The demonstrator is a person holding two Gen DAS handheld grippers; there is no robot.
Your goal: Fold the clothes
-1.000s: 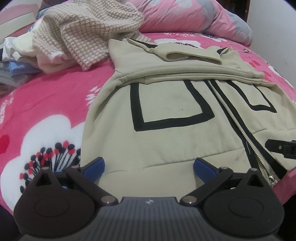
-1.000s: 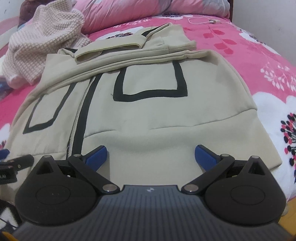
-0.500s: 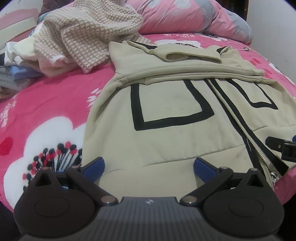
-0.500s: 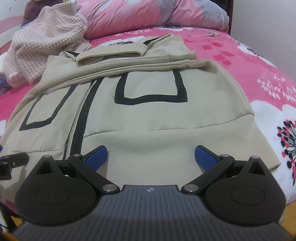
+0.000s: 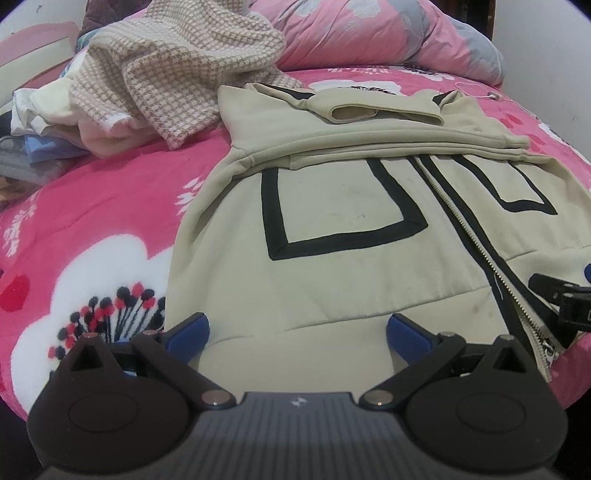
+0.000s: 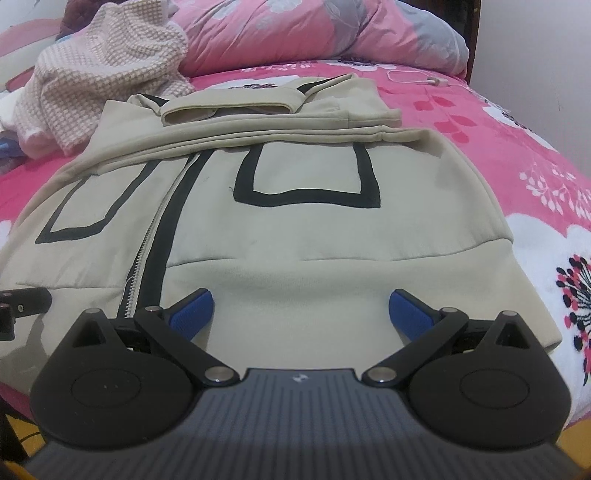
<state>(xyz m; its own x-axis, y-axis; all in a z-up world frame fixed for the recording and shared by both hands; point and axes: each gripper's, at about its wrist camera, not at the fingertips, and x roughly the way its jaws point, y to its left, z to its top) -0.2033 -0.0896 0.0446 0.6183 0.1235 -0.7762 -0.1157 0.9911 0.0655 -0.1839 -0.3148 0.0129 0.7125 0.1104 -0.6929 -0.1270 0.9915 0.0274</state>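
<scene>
With both sets of jaws spread over the beige jacket's [image 5: 343, 280] hem, the left gripper [image 5: 297, 328] and right gripper [image 6: 300, 308] should each pinch it evenly. Lift together, so its 2 halves fold square on the bed [image 5: 110, 221].

Bed [image 5: 122, 206] covered by a pink blanket with white flower prints. Spread flat across the middle, reaching the near edge: beige zip jacket [image 5: 343, 266] with black rectangular outlines, sleeves folded across its far part. Heaped toward the far left corner: checked knit garment [image 5: 177, 70] atop other clothes. Along the far edge: pink quilt [image 6: 317, 33]. Near the far right corner: thin white cable [image 6: 417, 78].
</scene>
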